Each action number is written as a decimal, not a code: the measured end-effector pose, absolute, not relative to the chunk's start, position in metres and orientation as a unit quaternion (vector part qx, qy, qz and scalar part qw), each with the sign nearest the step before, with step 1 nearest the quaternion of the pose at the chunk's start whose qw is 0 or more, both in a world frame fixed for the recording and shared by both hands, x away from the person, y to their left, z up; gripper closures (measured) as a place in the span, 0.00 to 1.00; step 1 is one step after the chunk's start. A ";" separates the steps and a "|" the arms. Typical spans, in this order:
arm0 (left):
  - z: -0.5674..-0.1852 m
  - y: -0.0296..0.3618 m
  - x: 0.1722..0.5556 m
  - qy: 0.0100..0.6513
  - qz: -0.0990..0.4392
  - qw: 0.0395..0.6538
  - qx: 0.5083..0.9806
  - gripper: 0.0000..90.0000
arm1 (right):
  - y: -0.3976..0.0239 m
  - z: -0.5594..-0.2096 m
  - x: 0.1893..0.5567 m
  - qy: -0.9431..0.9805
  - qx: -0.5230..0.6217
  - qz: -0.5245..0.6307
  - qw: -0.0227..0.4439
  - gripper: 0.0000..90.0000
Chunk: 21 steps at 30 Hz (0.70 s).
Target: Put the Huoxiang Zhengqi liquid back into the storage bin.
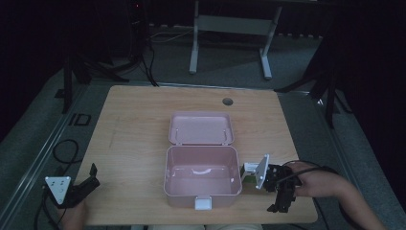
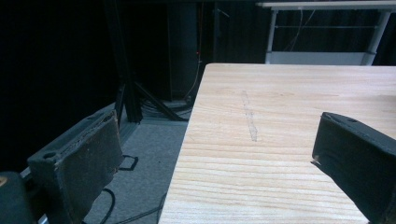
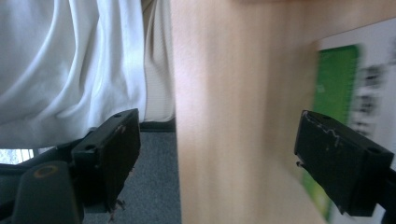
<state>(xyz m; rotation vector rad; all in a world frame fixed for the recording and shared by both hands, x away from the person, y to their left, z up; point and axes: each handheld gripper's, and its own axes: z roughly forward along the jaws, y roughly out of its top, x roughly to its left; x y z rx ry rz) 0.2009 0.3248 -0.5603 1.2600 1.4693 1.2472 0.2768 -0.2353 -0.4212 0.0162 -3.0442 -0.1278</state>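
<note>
A pink lunch box [image 1: 202, 176] sits open mid-table [image 1: 134, 134], lid [image 1: 201, 128] laid back flat. The left gripper [image 1: 91, 179] hovers at the near-left corner, jaws wide apart, holding nothing. The right gripper [image 1: 280, 203], beside the box, also gapes empty over what may be a green-printed sheet [image 3: 334, 84], blurred.

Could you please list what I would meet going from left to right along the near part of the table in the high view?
Left gripper → open pink box → white and green card → right gripper → the person's right hand.
</note>
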 end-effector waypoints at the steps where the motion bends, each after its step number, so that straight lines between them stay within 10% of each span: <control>1: -0.560 0.325 0.201 0.583 0.495 0.408 0.500 0.02 | -0.235 -0.417 0.279 -0.998 0.007 -0.041 0.037 0.14; 11: -0.560 0.325 0.201 0.582 0.493 0.410 0.500 0.02 | -0.232 -0.400 0.310 -0.999 -0.004 -0.008 -0.034 0.14; 21: -0.560 0.324 0.202 0.580 0.492 0.406 0.506 0.02 | -0.232 -0.419 0.342 -1.000 0.004 0.014 -0.022 0.35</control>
